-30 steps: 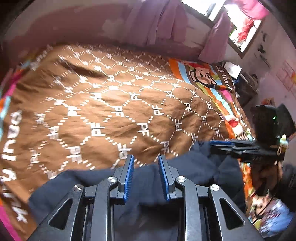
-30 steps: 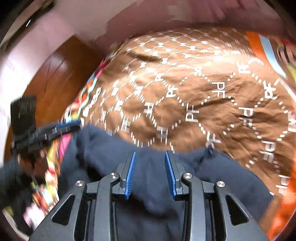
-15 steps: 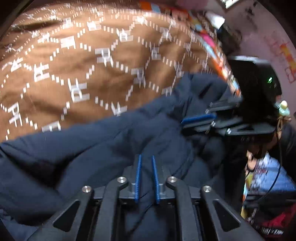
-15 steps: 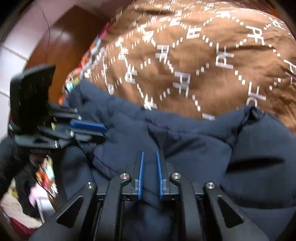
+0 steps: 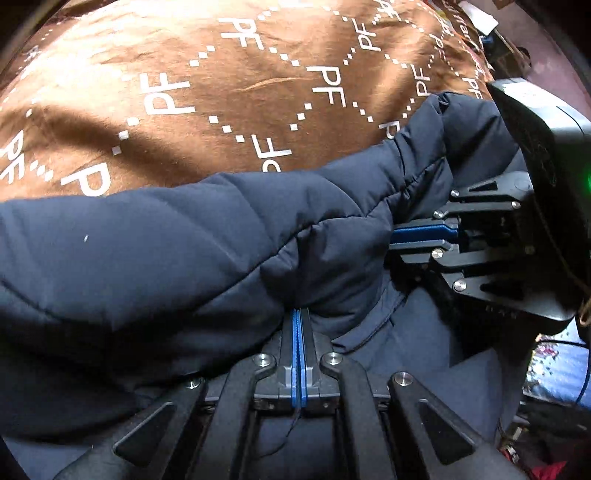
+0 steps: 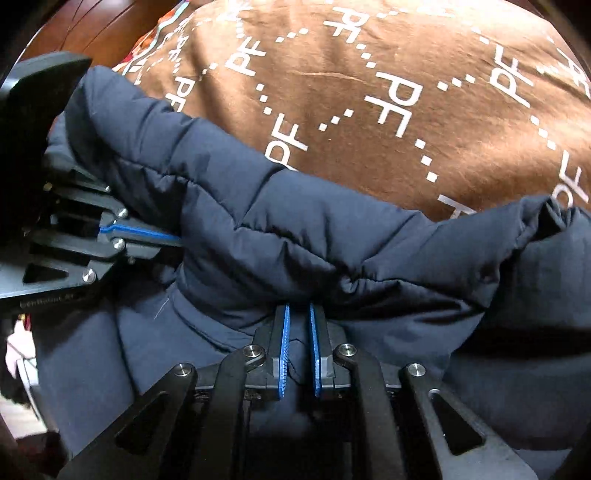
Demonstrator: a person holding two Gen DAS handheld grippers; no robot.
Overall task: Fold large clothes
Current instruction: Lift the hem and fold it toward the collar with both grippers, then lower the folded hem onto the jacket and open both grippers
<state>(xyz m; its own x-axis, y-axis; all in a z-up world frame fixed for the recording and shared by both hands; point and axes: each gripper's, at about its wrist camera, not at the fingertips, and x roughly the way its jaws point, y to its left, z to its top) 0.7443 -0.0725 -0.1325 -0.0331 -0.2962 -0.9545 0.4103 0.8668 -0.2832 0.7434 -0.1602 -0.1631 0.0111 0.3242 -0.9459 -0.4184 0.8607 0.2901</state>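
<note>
A dark navy puffy jacket lies bunched on the near part of a bed. In the left wrist view my left gripper points steeply down, its blue pads pressed together on a pinched fold of the jacket. My right gripper enters that view from the right, its tips buried in the same padded roll. In the right wrist view my right gripper is shut on a fold of the jacket, with dark cloth filling the narrow gap between its pads. My left gripper shows at the left, shut in the fabric.
A brown blanket with white "PF" lettering and dotted diamonds covers the bed beyond the jacket. A wooden surface shows past the bed's far left corner. Colourful clutter lies at the lower right beside the bed.
Both grippers tipped down and sank from above the bed onto the jacket. Their jaws went from open to shut on its fabric. The jacket now fills the lower half of both views.
</note>
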